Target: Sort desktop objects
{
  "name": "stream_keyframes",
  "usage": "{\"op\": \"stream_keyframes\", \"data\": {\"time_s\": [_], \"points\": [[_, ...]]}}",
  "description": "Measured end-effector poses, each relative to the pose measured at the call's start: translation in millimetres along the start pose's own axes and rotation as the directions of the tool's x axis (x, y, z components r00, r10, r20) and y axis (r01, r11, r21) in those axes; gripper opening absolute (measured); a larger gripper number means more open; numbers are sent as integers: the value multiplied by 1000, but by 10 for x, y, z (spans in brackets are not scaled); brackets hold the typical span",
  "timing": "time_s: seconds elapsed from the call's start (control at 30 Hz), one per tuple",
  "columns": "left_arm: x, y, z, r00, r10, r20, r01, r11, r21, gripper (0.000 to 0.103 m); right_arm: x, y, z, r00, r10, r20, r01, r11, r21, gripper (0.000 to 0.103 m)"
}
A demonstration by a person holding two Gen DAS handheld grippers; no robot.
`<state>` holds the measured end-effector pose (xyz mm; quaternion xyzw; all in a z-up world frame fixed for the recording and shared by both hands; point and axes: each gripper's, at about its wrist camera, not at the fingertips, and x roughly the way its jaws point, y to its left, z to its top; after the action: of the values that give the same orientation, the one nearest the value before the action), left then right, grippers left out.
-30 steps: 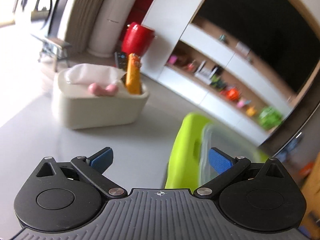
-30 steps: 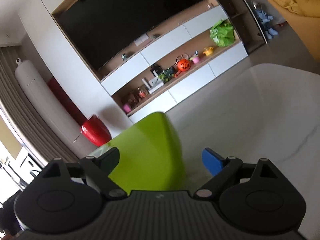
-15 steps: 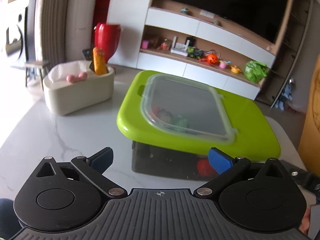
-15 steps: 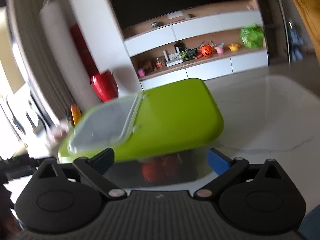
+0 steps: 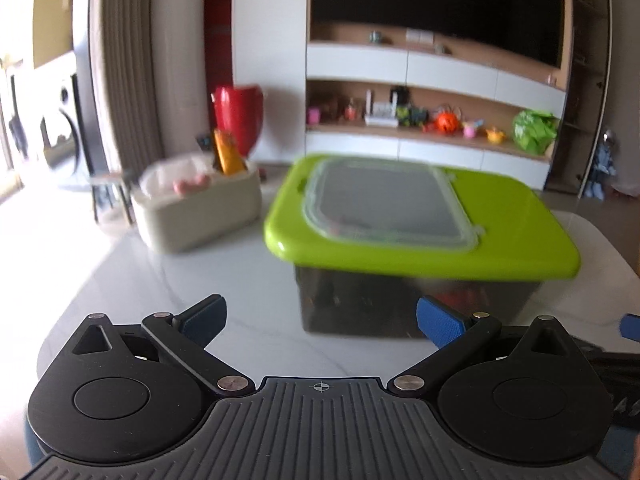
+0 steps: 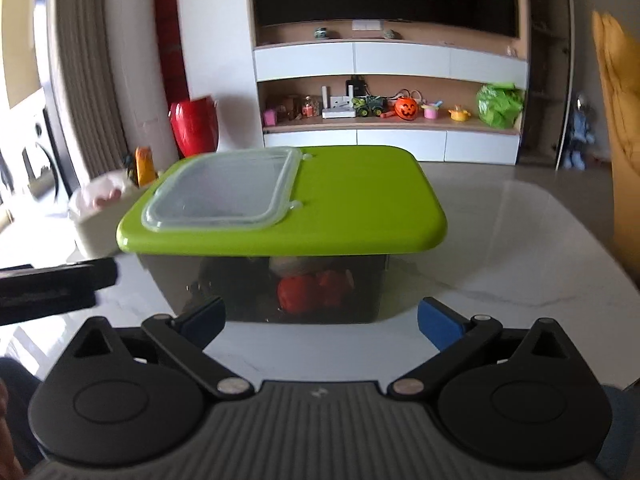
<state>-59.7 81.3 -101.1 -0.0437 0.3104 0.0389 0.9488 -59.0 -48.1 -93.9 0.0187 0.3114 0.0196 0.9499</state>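
On the desk (image 6: 520,240) you have one storage box (image 6: 280,280) with one green lid (image 6: 360,208), and one clear flap (image 6: 224,196) set into that lid. Beside it stands one cream tissue holder (image 5: 200,216), near the desk's far left corner, with one orange item (image 5: 228,152) sticking up out of it. Through the dark wall of the box you can make out red things (image 6: 308,292); their number cannot be told.

Half a second ago the right view was tilted and smeared, and the box sat skewed in it; now it is level and sharp, with the box square in front of you. The left view has pulled back a little and blurred.

Your left gripper (image 5: 320,316) hovers low over the near edge of the desk, its blue pads spread wide and holding nothing. Your right gripper (image 6: 320,316) hangs just beside it, likewise spread and empty, pointing at the box's near wall.
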Motion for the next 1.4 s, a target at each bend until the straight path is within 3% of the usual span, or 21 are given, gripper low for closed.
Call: {"op": "stream_keyframes", "data": {"time_s": [0.07,0.13,0.3,0.47,0.77,1.0,1.2,1.4], "points": [[33,-2,-31,999,-28,-37,28,999,-21,103,1,55,-13,999,25,-35,-25,1000,-1,103],[55,-20,-49,999,-11,-53,11,1000,-5,103,39,55,-49,996,37,-80,-35,999,16,103],[-47,-92,-67,997,38,-68,-36,999,37,103,38,134,-124,992,-21,-121,24,999,26,103],[-133,-33,-32,1000,9,-29,-9,1000,13,103,-90,117,-112,994,-49,-93,52,998,34,103],[-97,8,-88,998,-42,-51,41,999,-23,103,-167,-7,-73,992,-125,-34,125,992,-9,103],[-87,-4,-74,993,-88,-79,86,996,-36,103,-144,-119,-45,991,-126,-49,127,992,1,103],[-116,-88,-55,998,-24,-58,25,1000,10,103,-82,-269,37,989,-141,-45,143,988,51,103],[-61,-72,-46,994,-71,-87,70,998,-9,103,-6,-381,53,987,-142,-72,148,985,89,103]]}}
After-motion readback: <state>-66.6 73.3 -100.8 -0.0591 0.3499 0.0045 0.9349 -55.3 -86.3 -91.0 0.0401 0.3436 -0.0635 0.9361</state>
